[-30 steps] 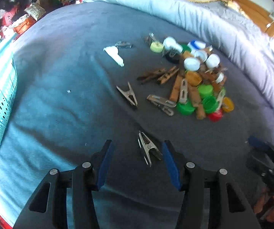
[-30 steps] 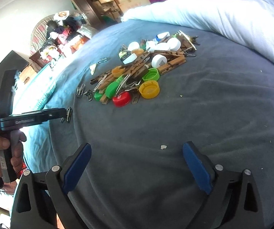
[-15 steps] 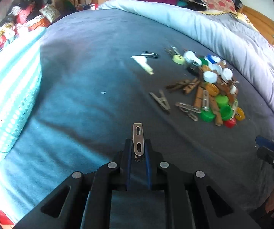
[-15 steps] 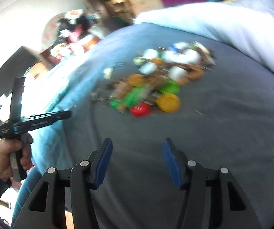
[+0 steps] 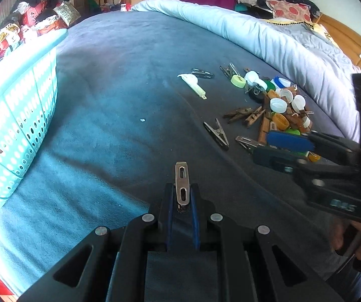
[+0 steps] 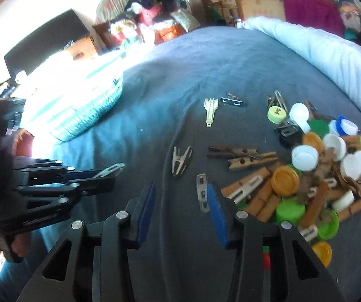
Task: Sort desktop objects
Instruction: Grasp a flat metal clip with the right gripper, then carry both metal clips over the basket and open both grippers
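Over on the far left, a turquoise perforated basket is sitting on the blue blanket, well apart from everything else. Moving right, the left gripper is clamping down on a metal clip, and the clip is sticking out forward from between its blue pads, up off the blanket. You can see the same thing from the right wrist cam, where the clip is poking out of the closed fingers. Past that, a white plastic spork is lying by itself with a dark clip just beside it, and another metal clip is lying flat near the edge of the pile. Then the right gripper is hovering with its jaws spread apart, gripping nothing, and a flat metal clip is lying just beside its right pad. Furthest right, the messy pile of wooden clothespins, white, orange and green bottle caps is lying heaped together on the blanket, with a pale blue duvet bunching up behind it
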A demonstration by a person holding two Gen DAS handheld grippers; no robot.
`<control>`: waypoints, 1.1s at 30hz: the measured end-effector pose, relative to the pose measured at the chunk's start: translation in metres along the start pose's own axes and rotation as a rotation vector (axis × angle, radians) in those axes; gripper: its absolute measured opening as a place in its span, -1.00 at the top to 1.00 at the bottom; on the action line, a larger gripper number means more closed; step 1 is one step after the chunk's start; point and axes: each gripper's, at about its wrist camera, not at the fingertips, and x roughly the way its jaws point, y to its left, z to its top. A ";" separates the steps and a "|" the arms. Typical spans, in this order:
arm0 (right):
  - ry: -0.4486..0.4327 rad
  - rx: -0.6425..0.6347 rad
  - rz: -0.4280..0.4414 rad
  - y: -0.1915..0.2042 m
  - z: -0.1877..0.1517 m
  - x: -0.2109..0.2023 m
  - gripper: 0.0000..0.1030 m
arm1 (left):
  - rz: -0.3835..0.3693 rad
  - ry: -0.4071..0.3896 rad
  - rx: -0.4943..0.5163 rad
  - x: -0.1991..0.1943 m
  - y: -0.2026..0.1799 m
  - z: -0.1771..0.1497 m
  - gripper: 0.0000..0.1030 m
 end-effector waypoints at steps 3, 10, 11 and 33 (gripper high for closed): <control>0.038 0.010 -0.015 -0.004 -0.001 0.018 0.22 | -0.001 0.007 -0.002 0.002 0.002 -0.002 0.76; 0.029 0.125 -0.028 -0.029 -0.006 0.020 0.74 | 0.010 0.007 0.016 0.005 0.000 -0.005 0.76; 0.024 0.122 -0.035 -0.028 -0.007 0.018 0.74 | 0.011 0.006 0.016 0.005 0.000 -0.005 0.76; -0.093 0.185 -0.018 0.014 -0.049 -0.092 0.73 | 0.120 -0.176 0.159 -0.069 -0.037 -0.001 0.75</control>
